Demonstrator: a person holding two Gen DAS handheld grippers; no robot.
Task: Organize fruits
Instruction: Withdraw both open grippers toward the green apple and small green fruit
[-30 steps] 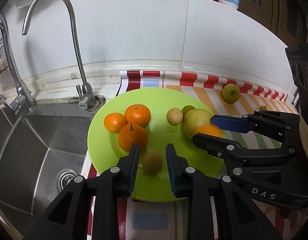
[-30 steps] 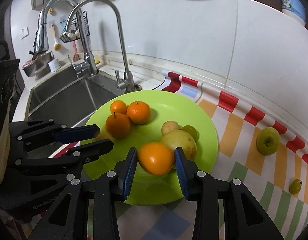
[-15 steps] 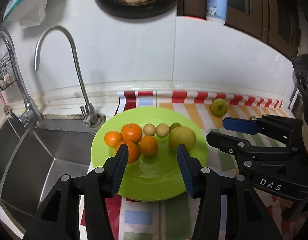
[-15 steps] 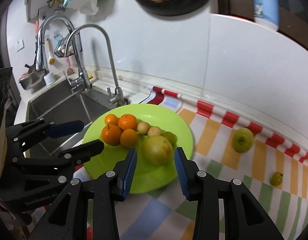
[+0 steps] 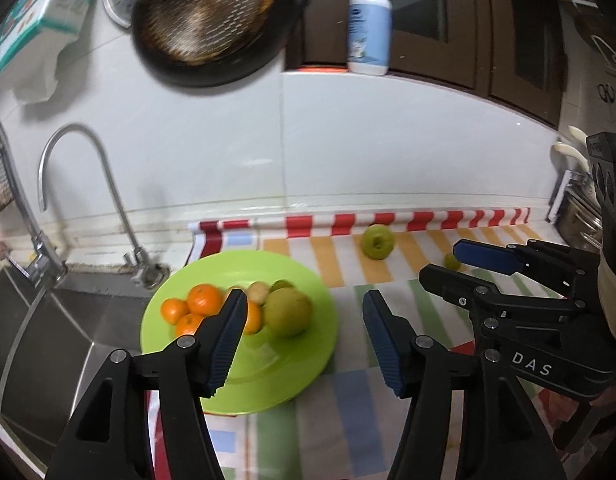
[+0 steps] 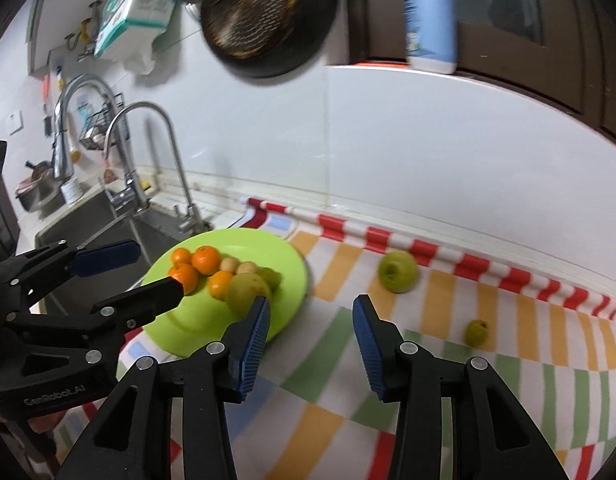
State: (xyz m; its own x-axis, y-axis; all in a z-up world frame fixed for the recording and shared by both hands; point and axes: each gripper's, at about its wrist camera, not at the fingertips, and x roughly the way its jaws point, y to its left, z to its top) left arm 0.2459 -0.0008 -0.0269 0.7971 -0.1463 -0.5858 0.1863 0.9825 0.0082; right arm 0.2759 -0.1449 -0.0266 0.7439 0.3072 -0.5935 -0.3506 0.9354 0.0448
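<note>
Hovering above the counter (image 5: 348, 420), both sets of tongs carry nothing. The left tongs (image 5: 303, 338) are spreading apart, with only the green plate (image 5: 275, 376) behind the gap. The right tongs (image 6: 310, 340) are opening too, with bare striped cloth (image 6: 428, 304) between the pads. On the plate, left of centre in both views, lie four oranges (image 5: 203, 300), two small tan fruits (image 6: 245, 268) and a large pale-green fruit (image 5: 287, 312). A green apple (image 6: 398, 272) lies on the cloth right of centre, and a small green fruit (image 6: 476, 332) sits farther right.
</note>
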